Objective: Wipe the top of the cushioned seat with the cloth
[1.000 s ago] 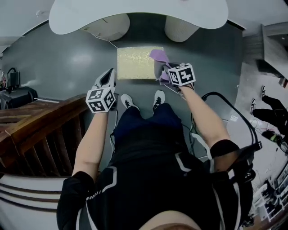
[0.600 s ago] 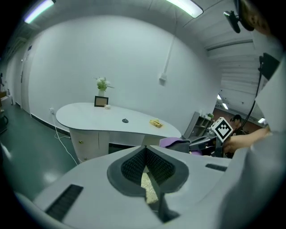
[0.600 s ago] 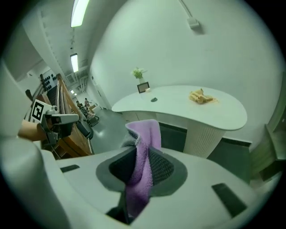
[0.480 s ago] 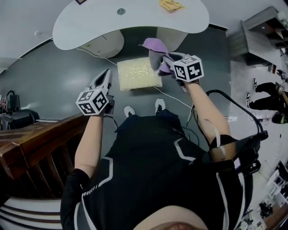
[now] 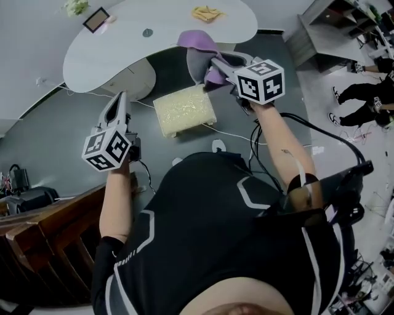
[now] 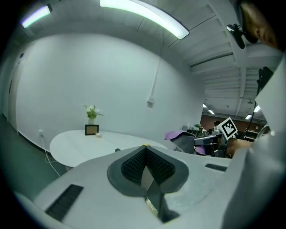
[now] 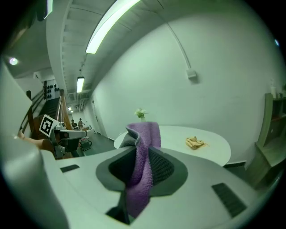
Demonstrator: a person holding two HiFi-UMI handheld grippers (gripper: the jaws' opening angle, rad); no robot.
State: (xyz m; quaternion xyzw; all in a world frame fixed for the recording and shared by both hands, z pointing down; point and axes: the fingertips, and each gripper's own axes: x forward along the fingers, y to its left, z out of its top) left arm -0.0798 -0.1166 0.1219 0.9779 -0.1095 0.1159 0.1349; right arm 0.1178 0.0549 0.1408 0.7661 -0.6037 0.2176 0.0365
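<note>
The fingers (image 7: 163,168) of the right gripper (image 7: 140,145) are pressed together on a purple cloth (image 7: 144,174). The cloth is pinched between the ribbed pads, with one end standing up above the fingertips and the other hanging down below them. A grey patch shows on the fold at its upper left. In the head view this gripper is held up at the right, its marker cube (image 5: 260,80) toward the person, and the cloth hangs in the air, touching nothing but the fingers.

The left gripper (image 6: 145,149) has its fingers closed flat against each other with nothing between them. In the head view it is raised at the left, pointing away from the person.

The cushioned seat (image 5: 183,109) stands on the dark floor (image 5: 80,117), low between the two grippers. Its pale yellow top is bare and well apart from the cloth. A thin white cable (image 5: 231,134) runs across the floor just beside it.

Beyond the seat is a white oval bench (image 5: 160,27). It carries a small picture frame (image 5: 96,19) and a little plant (image 5: 75,6) at its left end, and a crumpled yellow thing (image 5: 208,12) toward its right end. The right gripper view shows that yellow thing lying to the right of the held cloth.

A wooden railing (image 5: 43,240) fills the lower left of the head view, beside the person's left arm. The person wears black clothing with white stripes (image 5: 203,246)
</note>
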